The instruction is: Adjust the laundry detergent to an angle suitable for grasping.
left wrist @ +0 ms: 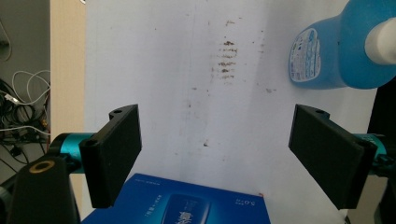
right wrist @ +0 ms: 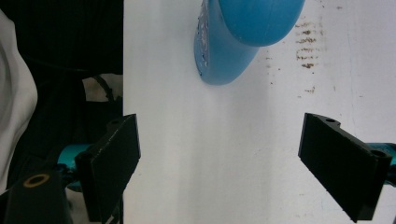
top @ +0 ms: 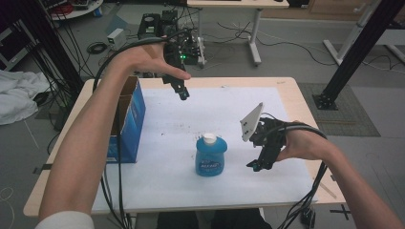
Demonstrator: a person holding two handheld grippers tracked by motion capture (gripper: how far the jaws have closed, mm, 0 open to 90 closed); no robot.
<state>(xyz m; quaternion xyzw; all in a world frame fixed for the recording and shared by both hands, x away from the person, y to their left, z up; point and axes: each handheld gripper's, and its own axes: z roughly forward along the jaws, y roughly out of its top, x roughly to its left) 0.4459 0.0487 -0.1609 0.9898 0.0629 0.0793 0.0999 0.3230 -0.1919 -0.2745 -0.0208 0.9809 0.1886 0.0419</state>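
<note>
A blue plastic bottle with a white cap stands upright near the middle of a white sheet that covers most of a light wooden table. The bottle is squat and rounded, with a printed label on its front, and nothing touches it. To its right, near but clearly apart from it, the right gripper is held low over the sheet in the person's right hand, tipped downward, with a pale three-cornered plate standing up on top of it. In the right gripper view its two black jaws are spread wide with bare white sheet between them, and the bottle's rounded body lies ahead of them at the top of the frame. The left gripper is held high over the far side of the table in the person's left hand, well apart from the bottle and pointing down. In the left gripper view its jaws are likewise spread wide and hold nothing; the bottle appears at the upper right and a few dark smudges mark the sheet. An open blue cardboard box stands at the table's left edge, and its blue printed side shows below the left jaws. Black cables trail from both grippers down over the near edge of the table.
</note>
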